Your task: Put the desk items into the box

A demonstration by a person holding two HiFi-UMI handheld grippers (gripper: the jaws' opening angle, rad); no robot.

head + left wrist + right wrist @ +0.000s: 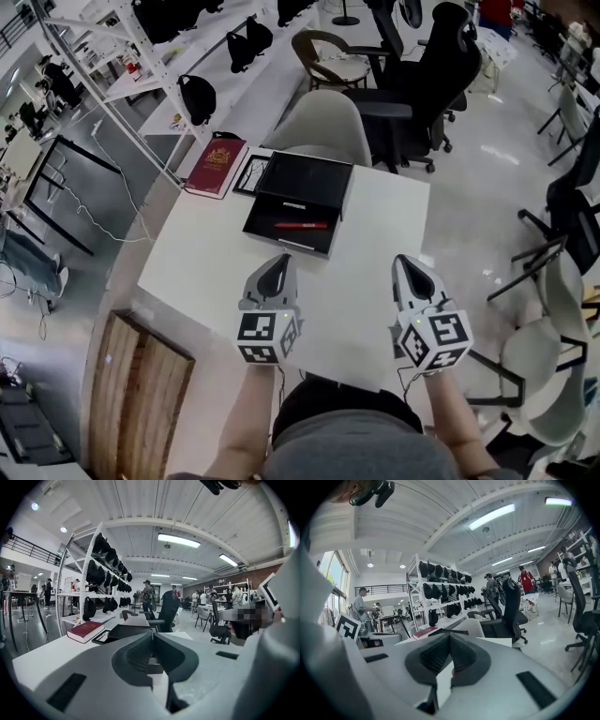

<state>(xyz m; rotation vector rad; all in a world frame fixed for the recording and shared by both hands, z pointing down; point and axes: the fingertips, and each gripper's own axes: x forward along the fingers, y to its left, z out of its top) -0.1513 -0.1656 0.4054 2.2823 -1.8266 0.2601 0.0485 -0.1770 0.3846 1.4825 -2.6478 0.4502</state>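
- Head view: an open black rectangular box (pixel 258 220) sits at the far middle of the white square table (pixel 187 253), its raised lid (pixel 309 176) leaning away on the far side.
- Inside the box's tray a slim red pen (pixel 301 225) lies across the middle. A pale thin strip shows at the far inner edge and another at the near edge; they are too small to tell what they are.
- Left of the box a flat black-framed rectangle (pixel 251 173) lies just beside it on the table, outside the box. Further left a dark red hardcover book (pixel 216 166) with a gold crest lies at the far left corner, also outside.
- The left gripper (pixel 278 262) and the right gripper (pixel 410 264) hover over the near half of the table, side by side and well apart, both pointing toward the box and short of it.
- Left gripper view: the left gripper (pixel 151 637) has its jaws pressed together with nothing between them. Beyond them are the box lid (pixel 129 631), the black frame (pixel 104 637) and the red book (pixel 85 630) to the left.
- Right gripper view: the right gripper (pixel 449 639) has its tips meeting and carries nothing. The box (pixel 450 629) stands far ahead, with the red book (pixel 423 631) to its left.
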